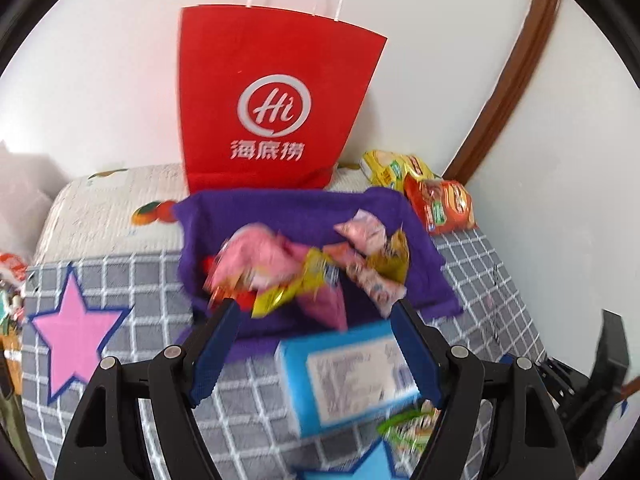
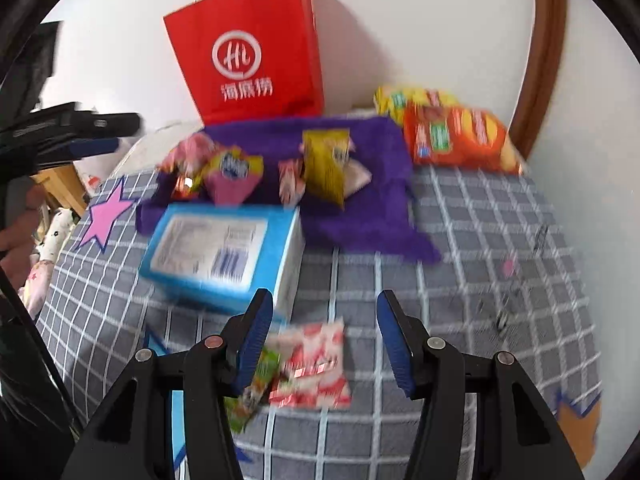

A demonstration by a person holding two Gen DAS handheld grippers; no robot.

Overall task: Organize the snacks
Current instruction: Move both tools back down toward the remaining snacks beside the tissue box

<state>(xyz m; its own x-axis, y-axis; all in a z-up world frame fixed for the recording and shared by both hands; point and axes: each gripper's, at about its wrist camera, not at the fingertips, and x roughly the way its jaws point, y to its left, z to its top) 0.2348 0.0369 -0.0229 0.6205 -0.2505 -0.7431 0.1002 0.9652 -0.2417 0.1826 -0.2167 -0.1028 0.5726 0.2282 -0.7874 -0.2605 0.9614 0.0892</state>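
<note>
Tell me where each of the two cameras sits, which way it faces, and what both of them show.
Left wrist: sits on the left gripper, looks down and forward over the blue box to the purple cloth and red bag; both its open blue fingers show.
Right wrist: sits on the right gripper, looks down over a red-white packet on the checked cover; its open fingers show, and the other gripper at left.
Shared: bag, cloth, box, orange pack.

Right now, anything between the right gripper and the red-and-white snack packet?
Nothing visible. The right gripper is open over the red-and-white snack packet, which lies flat on the checked cover; a green packet touches its left edge.
</note>
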